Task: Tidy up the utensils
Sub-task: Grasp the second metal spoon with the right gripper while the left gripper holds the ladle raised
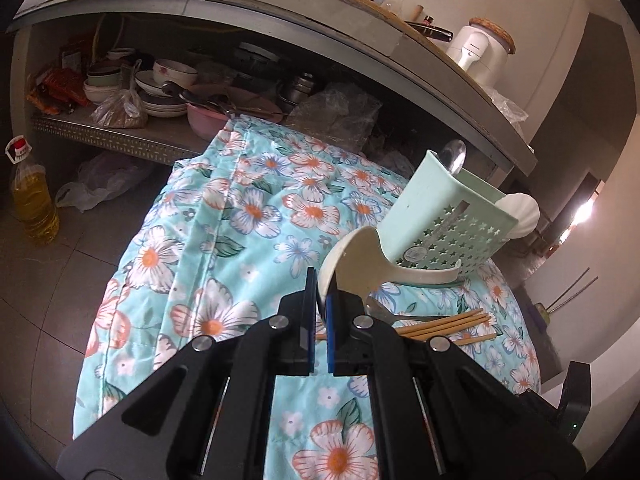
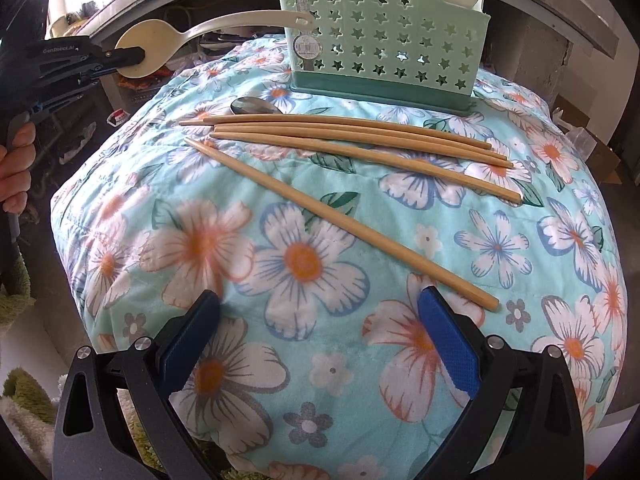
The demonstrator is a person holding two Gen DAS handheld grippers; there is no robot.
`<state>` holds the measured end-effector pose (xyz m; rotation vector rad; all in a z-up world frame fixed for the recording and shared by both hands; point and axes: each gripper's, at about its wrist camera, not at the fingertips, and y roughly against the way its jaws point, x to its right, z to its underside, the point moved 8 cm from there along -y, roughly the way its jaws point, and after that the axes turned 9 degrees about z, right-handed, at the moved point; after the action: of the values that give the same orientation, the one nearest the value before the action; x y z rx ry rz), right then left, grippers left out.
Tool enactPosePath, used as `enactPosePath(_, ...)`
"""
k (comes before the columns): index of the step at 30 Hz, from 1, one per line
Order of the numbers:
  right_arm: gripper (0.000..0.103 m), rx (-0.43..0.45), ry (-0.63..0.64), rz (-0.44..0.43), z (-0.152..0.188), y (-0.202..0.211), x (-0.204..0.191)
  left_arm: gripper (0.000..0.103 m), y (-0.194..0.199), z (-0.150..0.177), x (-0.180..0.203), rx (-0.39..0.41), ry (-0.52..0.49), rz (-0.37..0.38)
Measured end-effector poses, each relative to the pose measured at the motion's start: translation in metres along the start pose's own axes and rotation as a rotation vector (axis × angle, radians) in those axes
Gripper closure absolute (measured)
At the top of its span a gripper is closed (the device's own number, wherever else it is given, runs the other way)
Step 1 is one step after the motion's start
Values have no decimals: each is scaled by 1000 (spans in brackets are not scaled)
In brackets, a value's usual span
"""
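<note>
Left tool clamped on cream spoon's bowel end, spoon lifted clear of floral cloth, handle tip near green star-cut holder. Right tool gaping, empty, above cloth. Four chopsticks and metal spoon lie before holder.

Both handheld tools were matte black plastic with angular linkage arms pinned by round silver screws. The left gripper carried thin blue pads on its fingers, and white lettering ran along its side. The right gripper had broad, textured blue pads. A hand wrapped a grey handle.
</note>
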<state>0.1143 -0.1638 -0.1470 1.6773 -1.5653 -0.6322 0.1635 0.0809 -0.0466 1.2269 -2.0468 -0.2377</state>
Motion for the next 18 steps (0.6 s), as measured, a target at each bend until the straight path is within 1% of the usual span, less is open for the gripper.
enactPosePath(4,7,-6,-4,-5,0,1,0,101,14,0,-13,38,41,-8)
enactPosePath(6,7,-7,-14,-25,0,5,-1,101,20,-1,-20,56,58,-17)
enactPosePath(8,12,12,-23,-69,-2,13,-4,101,25,-1,-27,70,72,-27)
enactPosePath(10,17,49,-22,-113,-7,24,-8,101,28,-3,-34,84,88,-42)
enactPosePath(14,26,145,-42,-185,-32,47,-5,101,34,-4,-50,108,159,-70)
enactPosePath(16,35,172,-68,-222,-51,51,1,101,36,-3,-57,114,192,-81)
enactPosePath(17,38,176,-83,-233,-62,49,4,101,37,-2,-59,119,200,-85)
enactPosePath(18,45,171,-94,-238,-74,45,7,101,38,-1,-59,124,207,-88)
